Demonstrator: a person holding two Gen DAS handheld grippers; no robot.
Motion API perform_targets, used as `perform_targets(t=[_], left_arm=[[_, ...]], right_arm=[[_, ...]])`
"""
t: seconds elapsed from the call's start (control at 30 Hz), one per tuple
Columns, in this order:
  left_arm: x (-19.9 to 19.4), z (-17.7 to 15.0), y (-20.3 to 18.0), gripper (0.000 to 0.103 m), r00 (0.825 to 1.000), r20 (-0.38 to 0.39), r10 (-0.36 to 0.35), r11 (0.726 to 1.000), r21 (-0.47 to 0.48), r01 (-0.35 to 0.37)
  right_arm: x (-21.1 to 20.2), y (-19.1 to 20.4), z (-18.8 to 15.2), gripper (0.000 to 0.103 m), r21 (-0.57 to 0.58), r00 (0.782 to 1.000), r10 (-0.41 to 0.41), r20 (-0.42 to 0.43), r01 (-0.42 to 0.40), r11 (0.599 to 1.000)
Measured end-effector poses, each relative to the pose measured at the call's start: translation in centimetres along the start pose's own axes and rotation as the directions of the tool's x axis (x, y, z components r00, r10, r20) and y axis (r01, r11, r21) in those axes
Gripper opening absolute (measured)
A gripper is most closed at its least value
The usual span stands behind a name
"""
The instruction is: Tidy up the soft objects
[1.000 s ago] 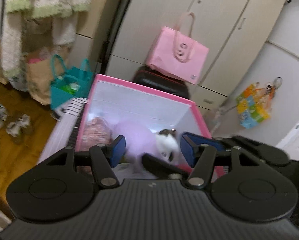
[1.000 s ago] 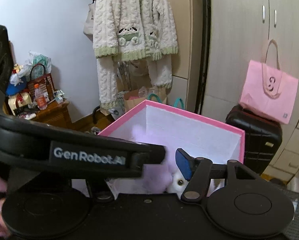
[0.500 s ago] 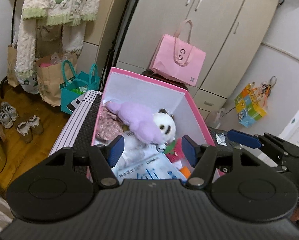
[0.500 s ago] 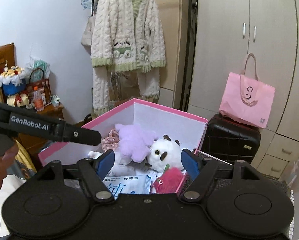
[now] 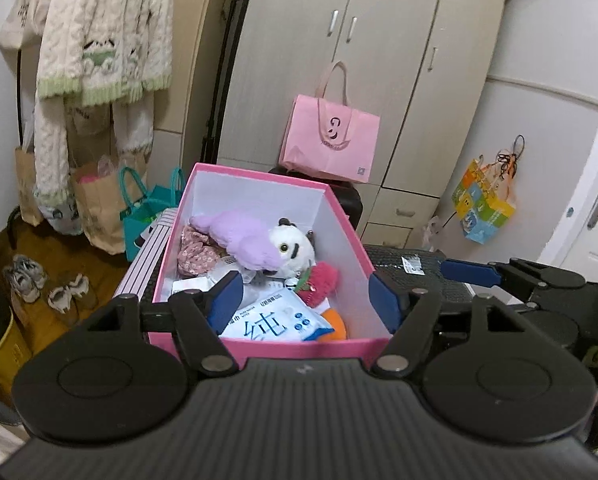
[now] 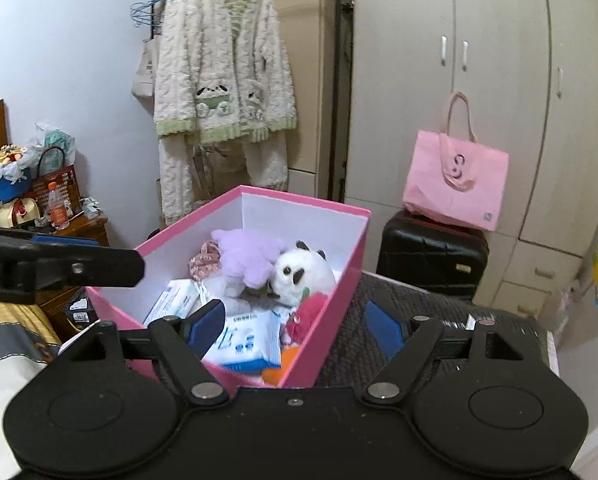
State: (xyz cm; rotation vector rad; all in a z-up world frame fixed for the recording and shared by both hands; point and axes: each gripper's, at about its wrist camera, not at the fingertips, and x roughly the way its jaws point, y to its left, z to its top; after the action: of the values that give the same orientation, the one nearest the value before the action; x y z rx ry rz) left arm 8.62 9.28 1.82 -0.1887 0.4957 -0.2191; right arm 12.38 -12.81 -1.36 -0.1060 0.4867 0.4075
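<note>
both tools [image 5: 305,298] [image 6: 295,326] gape above the pink box's [image 5: 259,180] rim.

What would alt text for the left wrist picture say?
An open pink box holds a purple plush, a panda plush, a red plush and a tissue pack. The left gripper hangs open above its near edge, holding nothing. Behind stand a pink bag and wardrobe.
</note>
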Motion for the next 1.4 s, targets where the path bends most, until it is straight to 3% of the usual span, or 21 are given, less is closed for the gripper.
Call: perform_targets(t=[0.27,0.5,0.77,0.93,1.13,1.23,1.4], left_arm=[[-1.4,-1.4,-2.2,0.076,1.0,0.006,-0.002,0.999,0.045,0.002],[-1.3,-2.7,-3.7,0.082,1.0,0.004,0.031,0.997,0.072,-0.031],[-1.0,-3.9,-4.9,0.1,0.998,0.021,0.051,0.992,0.112,-0.053],[0.6,-4.4,-4.9,0.101,0.996,-0.02,0.084,0.989,0.122,-0.081],[1.2,-4.0,-5.4,0.101,0.979,-0.057,0.194,0.973,0.138,-0.185],[0.5,-4.1,-5.5,0.102,0.983,-0.027,0.181,0.974,0.14,-0.176],[0.4,-4.0,-5.7,0.102,0.979,-0.059,0.195,0.973,0.135,-0.186]], right_arm=[[-4.1,-0.8,-1.8,0.087,0.053,0.997,-0.067,0.032,0.066,0.996],[-6.2,-1.2,-3.1,0.099,0.082,0.991,-0.131,0.025,0.129,0.988],[-7.5,-2.3,-4.4,0.102,0.167,0.982,-0.186,-0.022,0.187,0.968],[-7.5,-3.0,-4.6,0.102,0.152,0.972,-0.228,-0.057,0.234,0.96],[-7.4,-3.2,-4.7,0.103,0.189,0.959,-0.268,-0.087,0.28,0.941],[-7.1,-2.9,-4.8,0.103,0.174,0.948,-0.295,-0.116,0.312,0.934],[-7.9,-2.4,-5.1,0.102,0.176,0.946,-0.306,-0.104,0.32,0.931]])
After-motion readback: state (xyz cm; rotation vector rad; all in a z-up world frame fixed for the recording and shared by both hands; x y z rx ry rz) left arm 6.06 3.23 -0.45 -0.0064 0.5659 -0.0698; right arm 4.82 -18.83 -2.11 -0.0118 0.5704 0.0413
